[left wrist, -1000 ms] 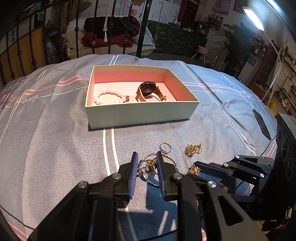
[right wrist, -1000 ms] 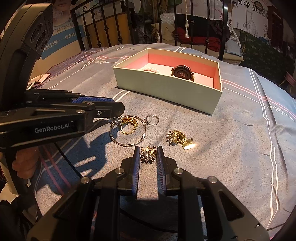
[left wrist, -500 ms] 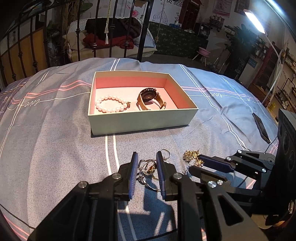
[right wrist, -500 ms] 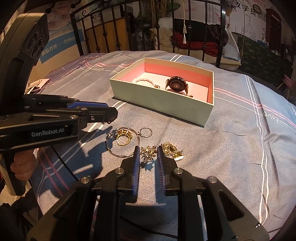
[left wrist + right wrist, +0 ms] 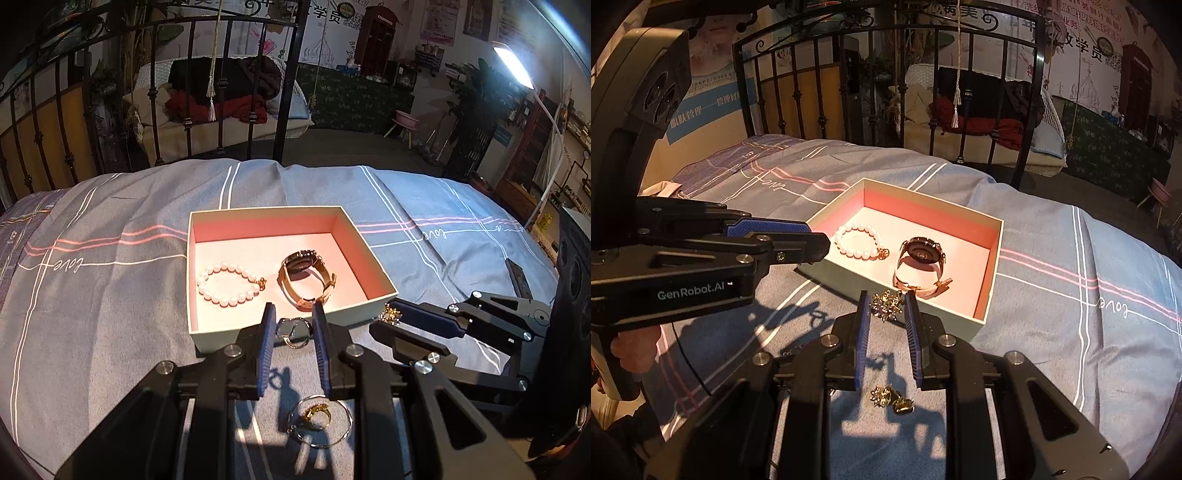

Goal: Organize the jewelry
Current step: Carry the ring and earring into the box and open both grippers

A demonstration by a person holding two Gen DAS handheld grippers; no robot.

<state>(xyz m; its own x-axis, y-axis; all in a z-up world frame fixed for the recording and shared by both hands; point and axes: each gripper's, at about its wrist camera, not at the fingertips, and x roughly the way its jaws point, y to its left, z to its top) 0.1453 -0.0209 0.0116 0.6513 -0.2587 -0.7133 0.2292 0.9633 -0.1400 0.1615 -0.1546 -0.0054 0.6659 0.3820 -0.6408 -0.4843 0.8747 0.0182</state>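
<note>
A pale box (image 5: 207,338) with a pink inside lies on the bed, holding a pearl bracelet (image 5: 226,284) and a rose-gold watch (image 5: 306,278). My left gripper (image 5: 293,325) is shut on a small silver ring (image 5: 294,332) and holds it in the air at the box's near wall. My right gripper (image 5: 886,308) is shut on a gold flower brooch (image 5: 886,304), lifted near the box (image 5: 982,317). A large hoop with a gold ring (image 5: 319,419) and a gold earring cluster (image 5: 892,398) lie on the sheet below.
The bed has a grey-blue sheet (image 5: 110,295) with pink and white stripes. A black iron bedframe (image 5: 221,92) stands behind it. A dark phone (image 5: 519,277) lies at the right edge. The left gripper's body (image 5: 683,266) fills the left of the right wrist view.
Both grippers have lifted with their pieces and moved forward to the box. The hoop with the gold ring and the earring cluster stayed on the sheet.
</note>
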